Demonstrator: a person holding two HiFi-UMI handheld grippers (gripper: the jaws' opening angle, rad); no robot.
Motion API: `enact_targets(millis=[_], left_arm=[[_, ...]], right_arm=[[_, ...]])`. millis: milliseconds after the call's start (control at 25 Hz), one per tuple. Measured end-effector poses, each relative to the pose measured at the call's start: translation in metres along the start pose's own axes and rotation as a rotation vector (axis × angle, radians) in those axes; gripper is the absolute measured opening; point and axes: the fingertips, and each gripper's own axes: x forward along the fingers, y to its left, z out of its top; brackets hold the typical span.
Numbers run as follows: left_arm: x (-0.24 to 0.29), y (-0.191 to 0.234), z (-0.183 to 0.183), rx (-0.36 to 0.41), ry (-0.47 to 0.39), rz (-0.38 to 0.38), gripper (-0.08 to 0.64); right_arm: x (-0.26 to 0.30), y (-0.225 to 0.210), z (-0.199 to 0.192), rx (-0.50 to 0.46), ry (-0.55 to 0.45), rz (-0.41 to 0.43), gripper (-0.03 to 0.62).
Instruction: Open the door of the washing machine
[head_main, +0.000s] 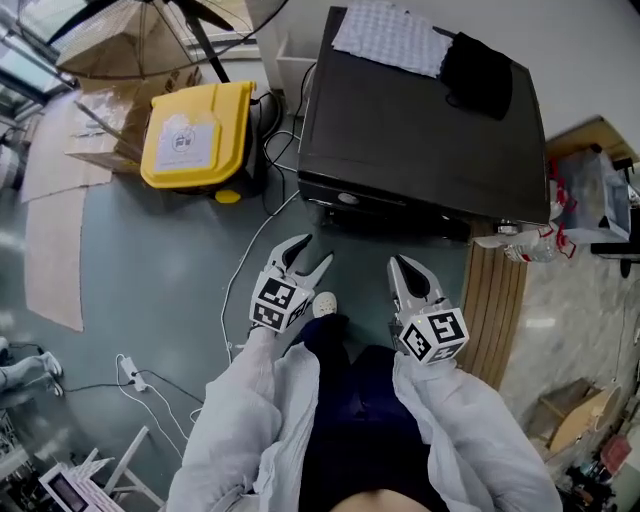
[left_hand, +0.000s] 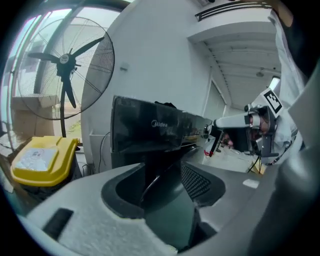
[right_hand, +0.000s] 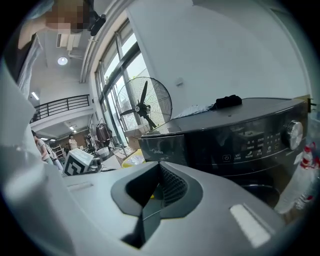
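Observation:
The black washing machine (head_main: 420, 120) stands in front of me, seen from above in the head view; its front with the control panel (right_hand: 260, 137) and the dark door rim (right_hand: 262, 190) faces me, and the door looks closed. My left gripper (head_main: 306, 256) hovers short of the machine's front left, fingers spread apart and empty. My right gripper (head_main: 404, 268) hangs before the front centre, fingers together with nothing between them. Neither touches the machine. In the left gripper view the machine (left_hand: 150, 130) lies ahead beyond the jaws.
A white cloth (head_main: 385, 38) and a black cloth (head_main: 478, 70) lie on the machine's top. A yellow bin (head_main: 195, 130) and a standing fan (left_hand: 65, 60) are to the left. Cables (head_main: 240, 280) cross the floor. A wooden slat panel (head_main: 495, 300) and a plastic bottle (head_main: 525, 245) are at the right.

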Motion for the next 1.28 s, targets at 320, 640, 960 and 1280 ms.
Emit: enact_targets(millis=[320,640,960,1280], left_arm=[[0.081,0.027,-0.07,0.086,0.212,-0.053,0.215],[0.139,0.038,-0.107,0.179,0.353,-0.106,0.215],[0.155,0.038,-0.119,0.275,0.42,-0.116,0.152],[0.152,0.033,-0.123,0.319,0.456,-0.109,0.135]], right_arm=[[0.038,-0.007,-0.015,0.019,0.044,-0.015,0.011],[0.034,-0.02,-0.039,0.037,0.096,-0.074,0.011],[0.022,-0.022,-0.053,0.062,0.116,-0.1,0.011],[0.011,-0.024,-0.06,0.073,0.135,-0.095,0.011]])
